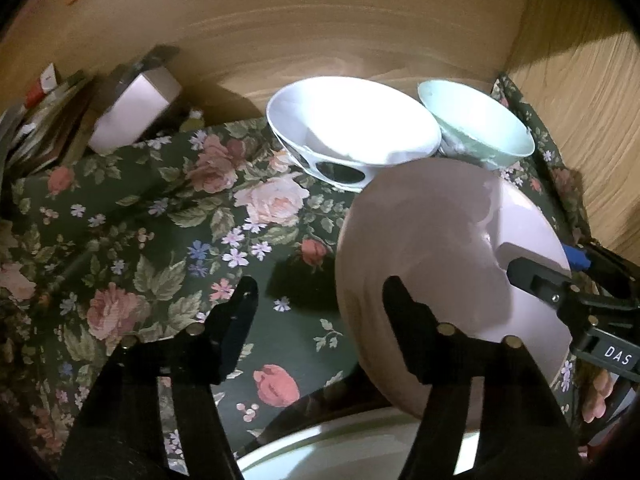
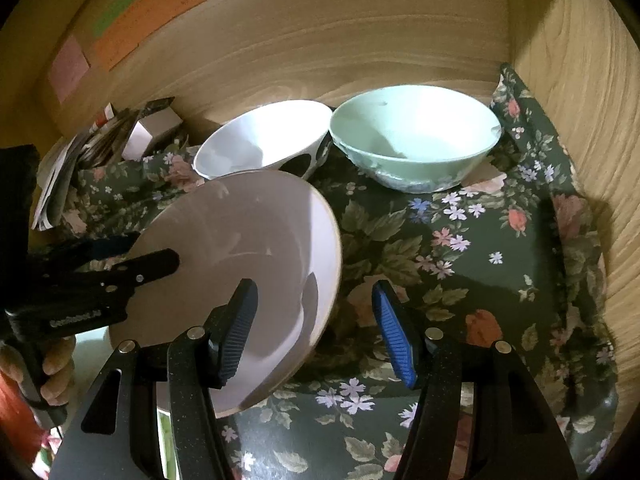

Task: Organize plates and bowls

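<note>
One floral cloth (image 2: 480,280) covers the whole surface inside a wooden corner, and everything sits on it. Largest of the crockery is the pink plate (image 2: 240,240), tipped up on a slant near the front, its hollow face turned toward the right tool (image 2: 316,320). Its low edge seems to come down over a white plate with a green rim (image 1: 352,448), though I cannot tell if they touch. Both tools straddle the pink plate's rim from opposite sides: each has one finger over the hollow face and the other outside the edge. The left tool (image 1: 320,308) stands spread, with cloth showing between its outer finger and the rim. The right tool is likewise parted, and its blue outer pad looks just clear of the plate. Neither, as far as I can see, is pinching yet. Behind, against the back wall, the white bowl (image 2: 256,140) with dark spots leans touching the green bowl (image 2: 412,132). Both lie straight beyond the plate's high edge, so they are the nearest things to knock. A box and papers (image 2: 152,132) crowd the far left corner, well apart.
</note>
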`<state>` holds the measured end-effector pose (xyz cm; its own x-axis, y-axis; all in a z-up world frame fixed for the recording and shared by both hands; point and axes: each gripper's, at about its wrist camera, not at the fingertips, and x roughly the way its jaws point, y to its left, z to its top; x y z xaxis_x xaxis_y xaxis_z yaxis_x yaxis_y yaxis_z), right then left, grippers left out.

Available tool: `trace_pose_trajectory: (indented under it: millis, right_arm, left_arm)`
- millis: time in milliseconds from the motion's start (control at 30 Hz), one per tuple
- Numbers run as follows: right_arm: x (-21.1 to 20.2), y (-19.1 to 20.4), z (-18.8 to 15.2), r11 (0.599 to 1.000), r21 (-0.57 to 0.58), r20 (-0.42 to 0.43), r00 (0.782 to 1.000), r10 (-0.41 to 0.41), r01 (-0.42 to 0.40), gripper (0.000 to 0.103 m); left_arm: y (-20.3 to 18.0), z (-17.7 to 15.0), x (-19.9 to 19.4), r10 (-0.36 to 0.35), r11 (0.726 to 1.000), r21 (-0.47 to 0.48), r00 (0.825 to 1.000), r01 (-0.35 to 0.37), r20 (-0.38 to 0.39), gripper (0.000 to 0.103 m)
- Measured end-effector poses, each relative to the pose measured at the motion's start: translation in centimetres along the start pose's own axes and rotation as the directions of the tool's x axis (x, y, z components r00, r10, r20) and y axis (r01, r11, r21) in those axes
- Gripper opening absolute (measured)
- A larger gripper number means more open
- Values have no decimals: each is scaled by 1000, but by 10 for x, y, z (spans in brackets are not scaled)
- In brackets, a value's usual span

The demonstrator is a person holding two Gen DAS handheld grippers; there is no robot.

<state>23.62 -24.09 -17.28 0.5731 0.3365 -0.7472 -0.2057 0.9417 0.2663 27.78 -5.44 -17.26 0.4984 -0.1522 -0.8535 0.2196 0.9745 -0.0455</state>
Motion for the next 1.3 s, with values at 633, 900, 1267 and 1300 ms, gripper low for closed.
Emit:
trace_pose_trajectory:
  millis: [633, 900, 1267, 1300]
  right_arm:
    - [6, 1, -1, 999, 21, -34, 999, 34, -33, 19]
    - [-7, 3, 4, 999, 35, -1, 1000, 18, -18, 19]
    - [-39, 23, 10, 1000, -11, 72, 997, 12, -11, 19]
    - [-40, 26, 10, 1000, -15, 76, 997, 13, -12, 19]
  left_arm:
    - [-23, 3, 9, -51, 997, 59, 998, 52, -30, 29]
    - [-25, 3, -3, -79, 995, 63, 997, 79, -4, 29]
    - [-13, -3, -52, -103, 994, 43, 990, 99, 94, 29]
    - [-11, -4, -55, -101, 994, 42, 990, 97, 102, 29]
